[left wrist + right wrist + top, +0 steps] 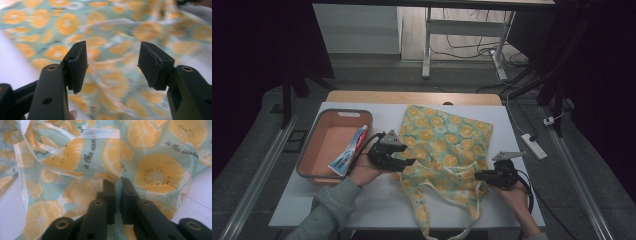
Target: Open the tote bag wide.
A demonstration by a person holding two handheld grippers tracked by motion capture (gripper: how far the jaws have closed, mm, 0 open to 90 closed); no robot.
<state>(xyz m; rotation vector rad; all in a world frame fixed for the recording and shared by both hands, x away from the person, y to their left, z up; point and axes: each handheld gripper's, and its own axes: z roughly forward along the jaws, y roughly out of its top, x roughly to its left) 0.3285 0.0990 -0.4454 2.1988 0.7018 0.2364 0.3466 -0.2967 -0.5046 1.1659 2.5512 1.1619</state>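
Two claws sit at the mouth of the citrus-print tote bag (443, 150), which lies flat mid-counter toward the near edge. The left claw (112, 63) stands wide with nothing between its pads; the right claw (118, 187) is nearly closed, a narrow gap over the hem, grip uncertain. With both hems free, the mouth may fall shut before the toothpaste (349, 150) in the orange bin (314, 150) at the left edge can go in
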